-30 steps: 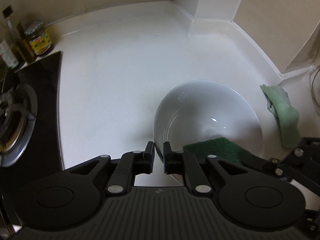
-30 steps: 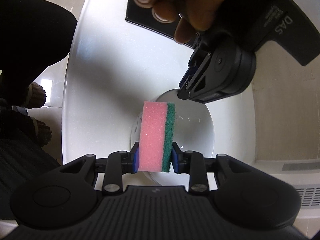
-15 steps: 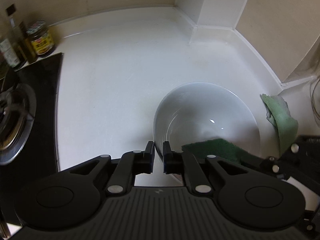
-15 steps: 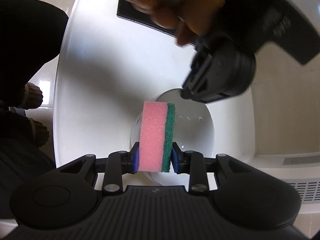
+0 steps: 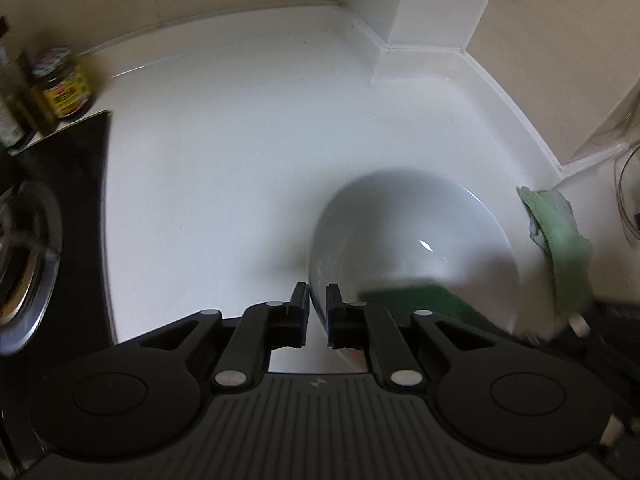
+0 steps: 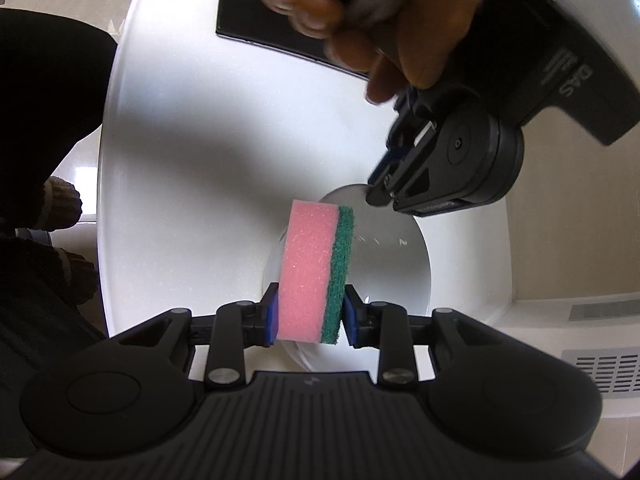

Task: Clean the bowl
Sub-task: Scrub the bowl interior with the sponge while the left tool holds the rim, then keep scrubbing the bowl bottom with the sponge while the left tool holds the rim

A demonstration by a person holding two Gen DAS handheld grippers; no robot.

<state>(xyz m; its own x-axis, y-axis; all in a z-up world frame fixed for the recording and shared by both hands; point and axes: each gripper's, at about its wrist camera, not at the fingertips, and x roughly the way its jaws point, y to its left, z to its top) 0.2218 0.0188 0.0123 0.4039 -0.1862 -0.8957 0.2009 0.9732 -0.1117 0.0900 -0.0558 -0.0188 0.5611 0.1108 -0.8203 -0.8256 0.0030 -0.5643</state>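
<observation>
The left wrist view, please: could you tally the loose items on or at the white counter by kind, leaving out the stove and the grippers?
Bowls: 1, white bowl
Sponges: 1, sponge in the bowl
Cloths: 1, green cloth
Jars: 1, jar with a yellow label
Bottles: at least 2, bottles, cut off at the frame edge
Total: at least 6

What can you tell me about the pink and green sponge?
The sponge is a thick block with two layers: soft-looking pink foam and a thinner, rough dark green scrub layer. The right gripper squeezes it from both sides, standing it on end over the white bowl. In the left wrist view its green side reaches inside the bowl, though blur hides whether it touches. It looks clean, with no suds.
</observation>
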